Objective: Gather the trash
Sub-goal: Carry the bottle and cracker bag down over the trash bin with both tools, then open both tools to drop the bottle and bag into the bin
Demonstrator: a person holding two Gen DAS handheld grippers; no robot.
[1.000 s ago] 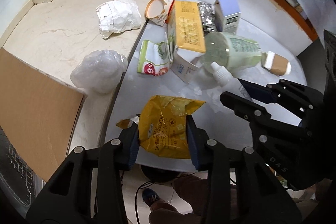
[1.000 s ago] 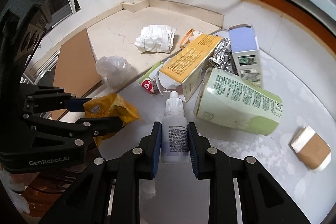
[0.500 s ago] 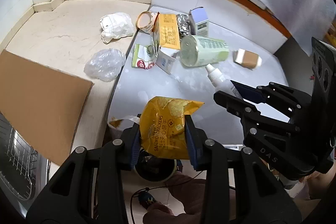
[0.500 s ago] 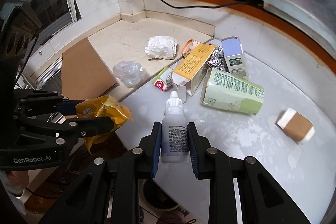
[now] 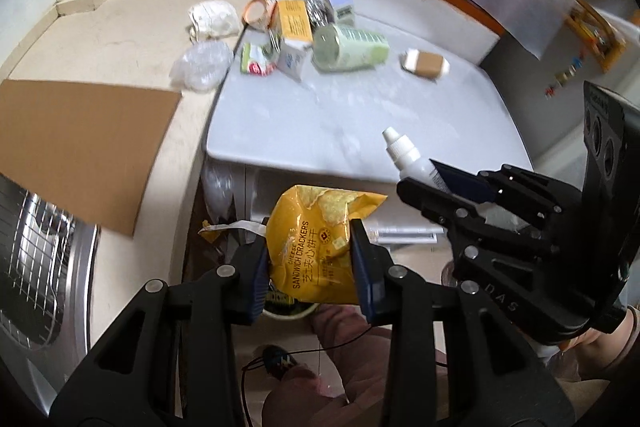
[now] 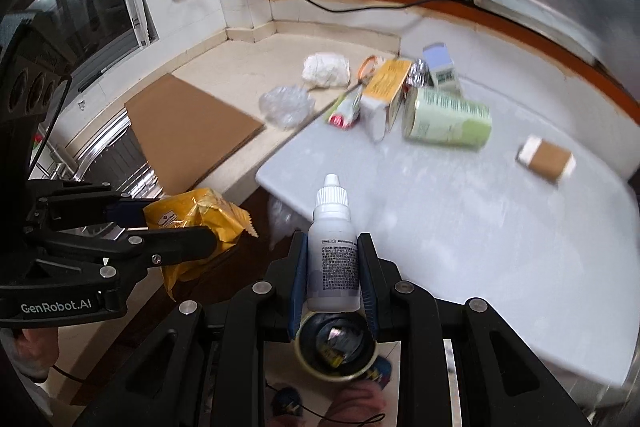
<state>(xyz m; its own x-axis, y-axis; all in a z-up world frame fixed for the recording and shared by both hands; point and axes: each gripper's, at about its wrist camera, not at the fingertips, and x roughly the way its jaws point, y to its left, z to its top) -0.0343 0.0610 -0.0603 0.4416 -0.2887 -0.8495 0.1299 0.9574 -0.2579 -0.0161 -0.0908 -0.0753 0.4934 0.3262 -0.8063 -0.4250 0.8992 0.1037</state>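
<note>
My left gripper (image 5: 310, 259) is shut on a yellow cracker wrapper (image 5: 316, 247), held off the counter's front edge above the floor. It also shows in the right wrist view (image 6: 192, 215). My right gripper (image 6: 333, 275) is shut on a small white dropper bottle (image 6: 334, 259), held upright directly above a round bin (image 6: 338, 351) with a dark liner. The bottle also shows in the left wrist view (image 5: 408, 157). More trash lies on the white table (image 6: 460, 227): a green carton (image 6: 446, 119), a yellow box (image 6: 386, 89), a brown pad (image 6: 546, 159).
A cardboard sheet (image 5: 76, 143) lies on the beige counter beside a steel sink rack (image 5: 36, 259). Crumpled white paper (image 5: 212, 19), a clear plastic bag (image 5: 202, 65), a foil wad and a small purple-white box (image 5: 340, 3) sit near the back.
Both grippers have pulled back from the table with their items and now hang beyond its front edge. The bin has come into view under the right gripper.
</note>
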